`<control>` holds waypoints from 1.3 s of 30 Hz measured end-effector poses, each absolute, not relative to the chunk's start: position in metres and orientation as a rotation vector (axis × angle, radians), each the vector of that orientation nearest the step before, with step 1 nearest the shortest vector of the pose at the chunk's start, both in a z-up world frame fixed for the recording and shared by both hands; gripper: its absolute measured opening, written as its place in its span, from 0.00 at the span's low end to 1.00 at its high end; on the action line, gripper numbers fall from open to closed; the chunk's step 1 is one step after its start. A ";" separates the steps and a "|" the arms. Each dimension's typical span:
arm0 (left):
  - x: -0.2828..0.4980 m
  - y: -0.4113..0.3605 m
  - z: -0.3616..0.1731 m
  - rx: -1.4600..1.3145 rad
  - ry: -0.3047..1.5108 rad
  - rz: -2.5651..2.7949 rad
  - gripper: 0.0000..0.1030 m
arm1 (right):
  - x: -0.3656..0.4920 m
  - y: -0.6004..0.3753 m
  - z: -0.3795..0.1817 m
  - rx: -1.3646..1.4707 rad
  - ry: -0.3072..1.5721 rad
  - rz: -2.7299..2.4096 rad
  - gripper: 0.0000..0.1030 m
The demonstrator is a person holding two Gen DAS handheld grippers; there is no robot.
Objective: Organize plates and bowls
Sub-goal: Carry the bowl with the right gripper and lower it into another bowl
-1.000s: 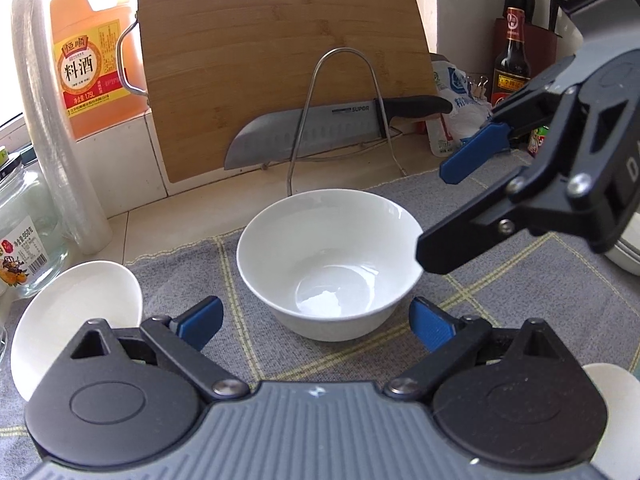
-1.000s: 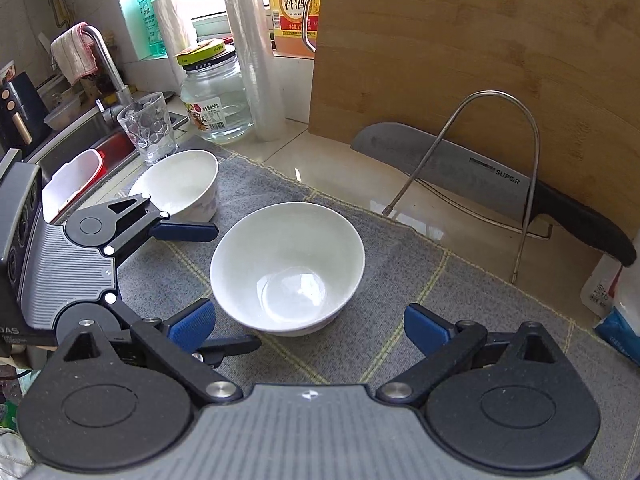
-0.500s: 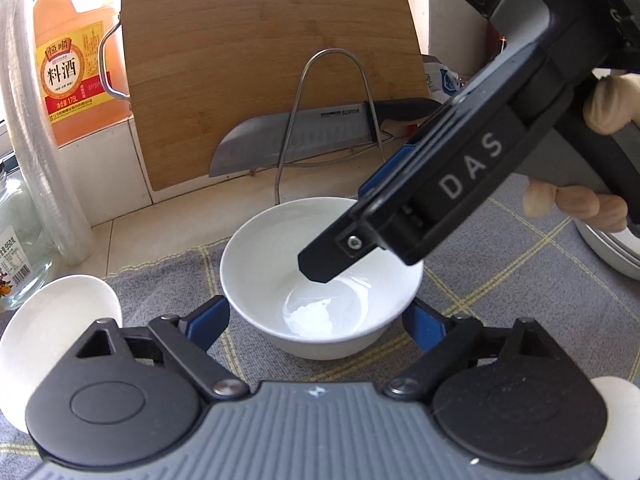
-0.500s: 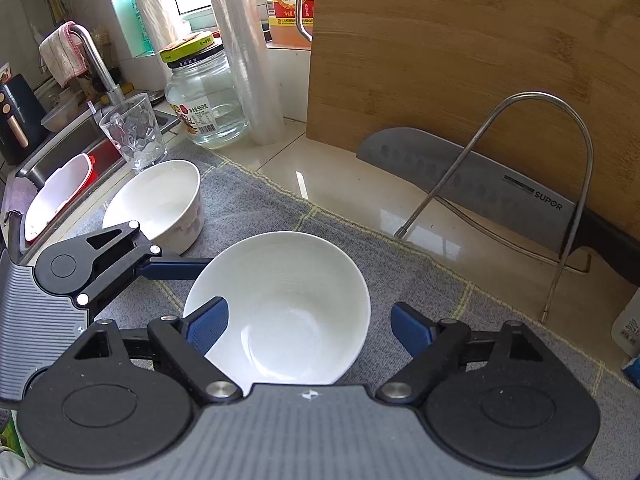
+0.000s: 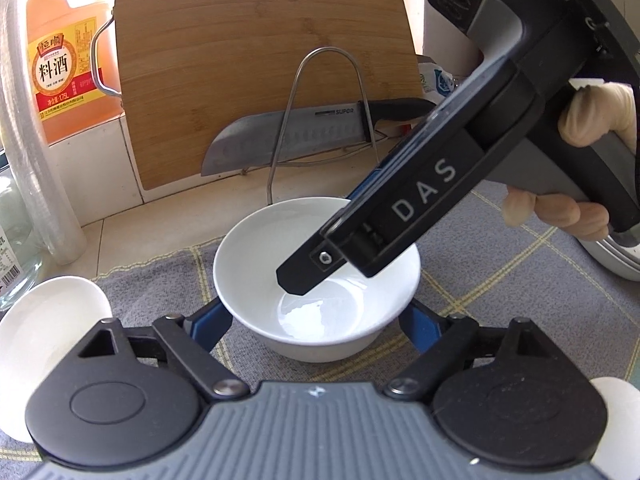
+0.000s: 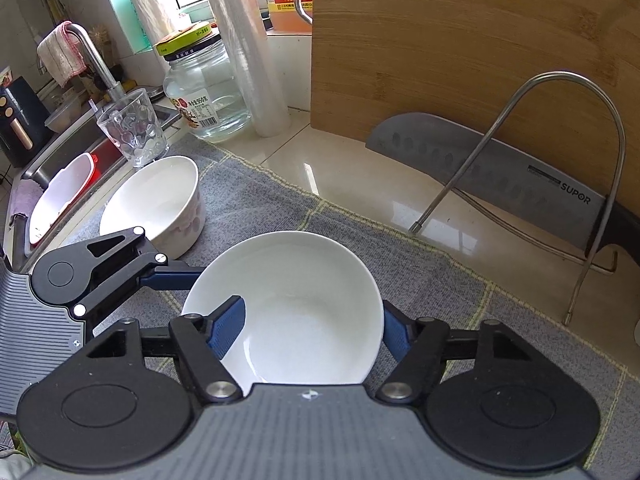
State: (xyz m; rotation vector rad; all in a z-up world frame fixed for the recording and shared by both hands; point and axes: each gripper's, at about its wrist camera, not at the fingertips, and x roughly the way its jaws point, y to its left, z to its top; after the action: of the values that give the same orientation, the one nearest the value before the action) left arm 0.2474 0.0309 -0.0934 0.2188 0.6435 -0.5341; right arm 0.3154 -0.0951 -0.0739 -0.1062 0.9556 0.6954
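Observation:
A plain white bowl (image 5: 256, 280) (image 6: 304, 304) sits upright on the grey mat. My left gripper (image 5: 316, 326) is open, its blue pads on either side of the bowl's near wall. My right gripper (image 6: 314, 330) is open over the same bowl; its left finger (image 6: 226, 326) dips inside the rim and its right finger is outside the wall. In the left wrist view the right gripper's body (image 5: 420, 200) reaches down into the bowl. A second white bowl with pink dots (image 6: 160, 204) (image 5: 44, 320) stands to the left.
A bamboo cutting board (image 5: 260, 60) leans at the back, with a cleaver (image 6: 500, 176) on a wire stand (image 5: 324, 120). A glass jar (image 6: 204, 88), a tumbler (image 6: 134, 128), a plastic roll (image 6: 248, 40) and a cooking wine jug (image 5: 60, 60) stand at left. The sink (image 6: 60, 168) lies far left.
My right gripper has moved forward and down over the plain bowl, so one finger is now inside its rim. My left gripper has closed in around the bowl's near side.

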 end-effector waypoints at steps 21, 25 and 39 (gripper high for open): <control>0.217 0.028 -0.055 0.240 0.662 -0.567 0.87 | 0.276 -0.106 -0.042 -0.064 0.938 0.703 0.73; 0.199 0.030 -0.046 0.240 0.658 -0.574 0.87 | 0.259 -0.109 -0.032 -0.064 0.927 0.711 0.73; 0.138 0.028 -0.024 0.216 0.659 -0.596 0.87 | 0.190 -0.119 -0.008 -0.050 0.884 0.717 0.73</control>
State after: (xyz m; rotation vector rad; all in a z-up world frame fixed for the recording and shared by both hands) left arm 0.1380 0.0281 -0.0239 0.2158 0.6593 -0.5964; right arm 0.1897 -0.1191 -0.0084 -0.0503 0.8841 0.7168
